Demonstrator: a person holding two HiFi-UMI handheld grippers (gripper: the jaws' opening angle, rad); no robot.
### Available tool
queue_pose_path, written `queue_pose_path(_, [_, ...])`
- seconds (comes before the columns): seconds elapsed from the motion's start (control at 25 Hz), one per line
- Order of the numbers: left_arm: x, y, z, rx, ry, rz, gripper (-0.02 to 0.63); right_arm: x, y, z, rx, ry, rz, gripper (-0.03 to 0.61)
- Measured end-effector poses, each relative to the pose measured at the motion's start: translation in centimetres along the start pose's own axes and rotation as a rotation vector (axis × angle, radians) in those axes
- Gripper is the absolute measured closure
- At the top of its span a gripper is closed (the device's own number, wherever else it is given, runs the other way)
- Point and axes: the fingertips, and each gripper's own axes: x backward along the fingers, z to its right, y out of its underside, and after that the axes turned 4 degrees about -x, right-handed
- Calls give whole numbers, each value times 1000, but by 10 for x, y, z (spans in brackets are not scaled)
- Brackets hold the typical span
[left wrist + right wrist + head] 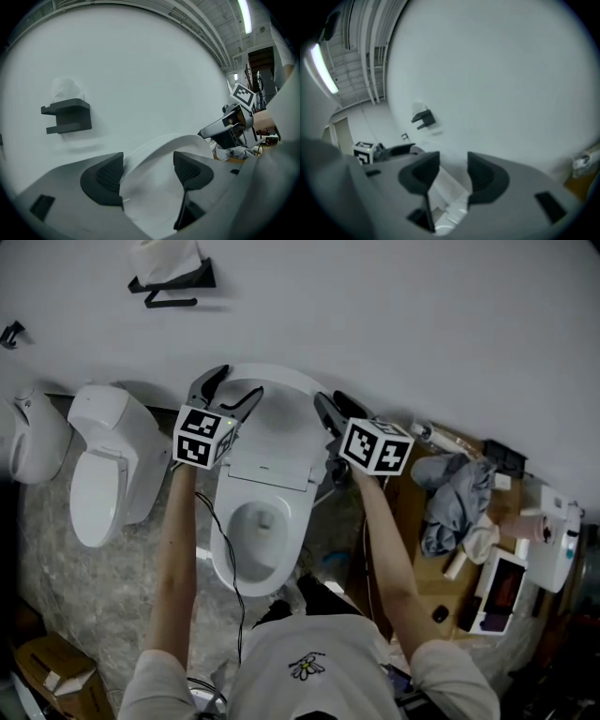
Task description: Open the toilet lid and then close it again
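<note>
The white toilet stands against the wall with its lid raised almost upright over the open bowl. My left gripper sits at the lid's left edge. In the left gripper view the lid fills the gap between the two dark pads of that gripper. My right gripper is at the lid's right edge. In the right gripper view the white lid edge lies between the jaws of that gripper. Both look shut on the lid.
A second white toilet stands close on the left, with another white fixture beyond it. A black holder with tissue hangs on the wall. On the right is a wooden table with a grey cloth. A cardboard box sits at the lower left.
</note>
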Motion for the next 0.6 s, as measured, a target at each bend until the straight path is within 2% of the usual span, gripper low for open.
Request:
queue_pose_path(0.4, [-25, 2, -14, 24, -8, -49, 259, -19, -13, 12, 57, 53, -19, 388])
queue_pose_path(0.6, [-27, 2, -15, 26, -12, -54, 259, -21, -14, 12, 56, 49, -23, 388])
